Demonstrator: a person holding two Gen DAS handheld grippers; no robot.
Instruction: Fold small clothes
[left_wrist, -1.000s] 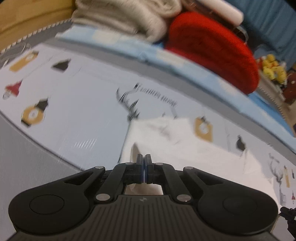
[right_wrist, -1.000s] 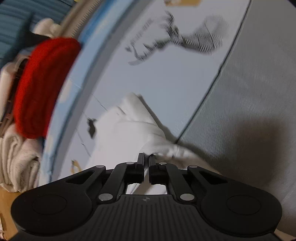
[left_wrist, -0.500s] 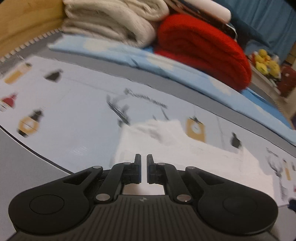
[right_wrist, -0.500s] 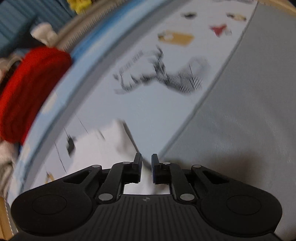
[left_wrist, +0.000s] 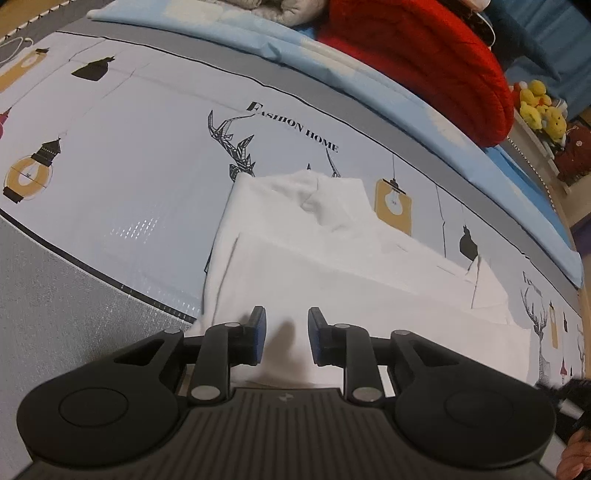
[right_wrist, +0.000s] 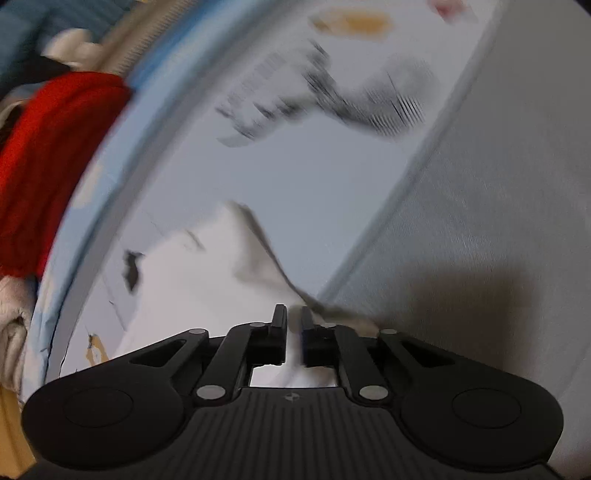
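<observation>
A small white garment (left_wrist: 332, 258) lies folded on the printed bedsheet (left_wrist: 129, 166), its collar end towards the far side. My left gripper (left_wrist: 283, 332) is open just above the garment's near edge, holding nothing. In the right wrist view, which is blurred, my right gripper (right_wrist: 293, 332) is open by a small gap over the garment's (right_wrist: 192, 280) near corner, with white cloth showing between the fingers; a fold of the cloth sticks up ahead of it.
A red folded blanket (left_wrist: 424, 59) and beige towels (left_wrist: 280, 7) are stacked on a light blue cloth (left_wrist: 332, 62) at the far side. Yellow plush toys (left_wrist: 543, 107) sit at the far right. A grey band (right_wrist: 480, 221) borders the sheet.
Both grippers were shut on the white garment a second ago and have opened, letting it go. The left one has opened wider; the garment now lies flat.
</observation>
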